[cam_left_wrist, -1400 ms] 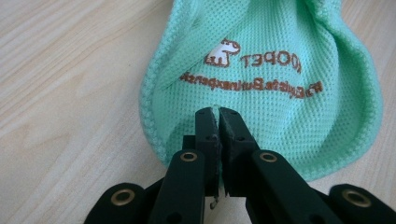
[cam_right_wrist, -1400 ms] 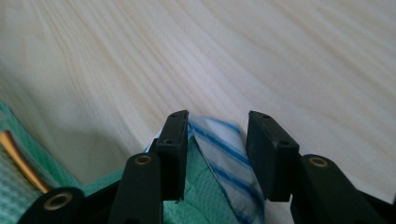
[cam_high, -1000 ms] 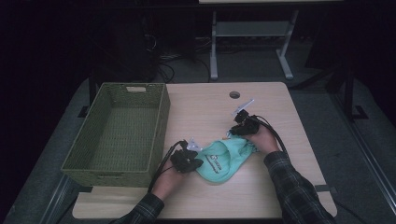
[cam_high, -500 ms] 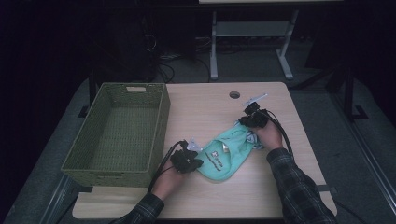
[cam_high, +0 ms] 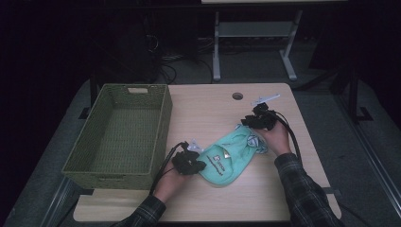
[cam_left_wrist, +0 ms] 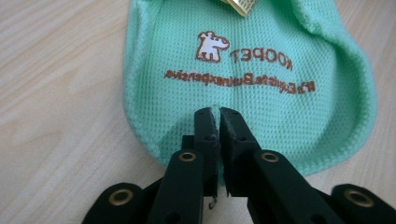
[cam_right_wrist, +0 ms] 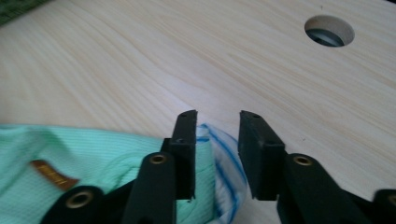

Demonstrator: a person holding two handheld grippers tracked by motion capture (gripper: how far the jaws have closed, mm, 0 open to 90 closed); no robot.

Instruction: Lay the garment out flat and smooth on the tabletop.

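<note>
Two grippers on a mint-green garment, stretched across the wooden counter!

The left gripper (cam_left_wrist: 214, 112) has its fingers pressed together on a fold at the near hem of the mint-green garment (cam_high: 226, 154), pinching the cloth just below the brown dog logo (cam_left_wrist: 212, 45) and its printed lettering. Over on the far end, the right gripper (cam_right_wrist: 216, 119) has been opening its fingers, and they stand spread now, with the blue-and-white striped trim (cam_right_wrist: 223, 149) of the garment lying loose between them, clear of the right-hand pad. The garment lies flat on the counter (cam_high: 213, 106), slanting from the left hand (cam_high: 170, 182) up to the right hand (cam_high: 274, 137), just beside the green woven basket (cam_high: 163, 123), with the round cable hole (cam_right_wrist: 328, 31) beyond it.
</note>
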